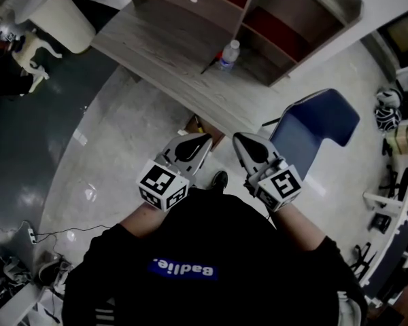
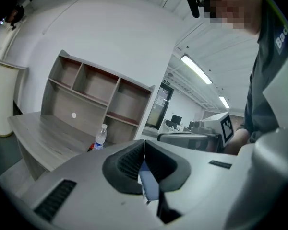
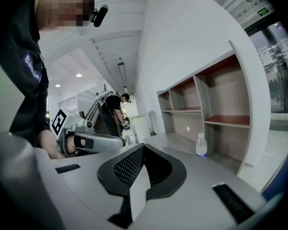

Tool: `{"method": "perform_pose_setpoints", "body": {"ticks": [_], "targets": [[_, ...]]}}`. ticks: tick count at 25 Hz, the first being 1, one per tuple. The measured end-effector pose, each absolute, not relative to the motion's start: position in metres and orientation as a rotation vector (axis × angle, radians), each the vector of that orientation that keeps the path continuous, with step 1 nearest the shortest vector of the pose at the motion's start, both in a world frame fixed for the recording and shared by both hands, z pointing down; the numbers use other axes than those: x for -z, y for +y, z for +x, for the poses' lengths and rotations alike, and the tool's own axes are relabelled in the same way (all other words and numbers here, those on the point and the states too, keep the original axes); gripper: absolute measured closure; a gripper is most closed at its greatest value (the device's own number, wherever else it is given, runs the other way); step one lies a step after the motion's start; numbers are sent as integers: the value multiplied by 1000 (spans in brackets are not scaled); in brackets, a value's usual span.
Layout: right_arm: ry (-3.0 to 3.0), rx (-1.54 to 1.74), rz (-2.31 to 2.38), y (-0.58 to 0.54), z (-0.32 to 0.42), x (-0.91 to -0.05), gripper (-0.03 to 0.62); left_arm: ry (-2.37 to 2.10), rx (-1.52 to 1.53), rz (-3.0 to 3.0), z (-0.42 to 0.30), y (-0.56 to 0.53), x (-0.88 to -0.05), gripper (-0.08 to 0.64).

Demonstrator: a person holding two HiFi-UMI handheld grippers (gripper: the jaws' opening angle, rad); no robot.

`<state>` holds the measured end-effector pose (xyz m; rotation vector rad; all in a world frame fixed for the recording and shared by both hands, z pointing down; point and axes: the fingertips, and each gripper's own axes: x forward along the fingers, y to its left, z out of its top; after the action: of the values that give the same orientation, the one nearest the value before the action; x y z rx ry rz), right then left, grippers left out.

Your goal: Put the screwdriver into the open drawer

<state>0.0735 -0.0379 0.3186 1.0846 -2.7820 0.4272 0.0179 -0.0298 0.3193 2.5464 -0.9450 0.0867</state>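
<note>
Head view, centre: I hold left gripper (image 1: 202, 141) and right gripper (image 1: 239, 138) clenched, empty. Water bottle (image 1: 227, 54) stands on desk (image 1: 149, 46), upper centre.

Cannot name the small dark thing (image 1: 209, 66) just beside the water bottle (image 1: 227, 54) on the desk (image 1: 156, 53): too small. Partly hidden behind the left gripper (image 2: 144, 146) in its own view. Below the desk's front edge, only a brown corner (image 1: 217, 138) seen; rest covered by the left gripper and the right gripper (image 1: 237, 137). Blue chair (image 3: 283, 174) cut off at the right gripper view's edge.
</note>
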Motion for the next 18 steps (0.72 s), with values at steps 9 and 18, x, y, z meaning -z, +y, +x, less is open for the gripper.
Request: {"method": "perform_pose_setpoints", "body": {"ticks": [9, 18], "targets": [[-2826, -390, 1059, -34, 63, -305, 565, -943, -39, 2618, 18, -22, -282, 557], [-2855, -346, 1060, -34, 59, -290, 565, -932, -18, 2662, 25, -17, -267, 557]]}}
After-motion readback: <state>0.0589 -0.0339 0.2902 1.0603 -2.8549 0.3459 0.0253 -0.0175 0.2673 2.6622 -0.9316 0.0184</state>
